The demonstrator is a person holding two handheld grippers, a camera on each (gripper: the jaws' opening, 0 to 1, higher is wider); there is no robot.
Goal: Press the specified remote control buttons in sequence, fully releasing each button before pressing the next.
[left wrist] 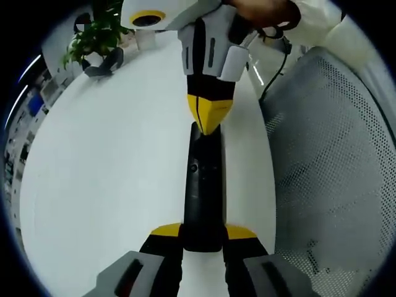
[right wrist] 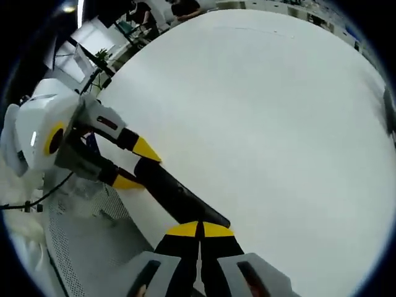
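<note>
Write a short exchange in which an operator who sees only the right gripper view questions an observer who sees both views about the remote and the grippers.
Operator: I see the right gripper with its tips closed at one end of the remote. Does the remote's face show a button?
Observer: Yes. In the left gripper view a small round button shows on its top face, between the right gripper's tips and the left gripper.
Operator: What holds the right gripper?
Observer: A hand with a light sleeve grips it from behind.
</note>
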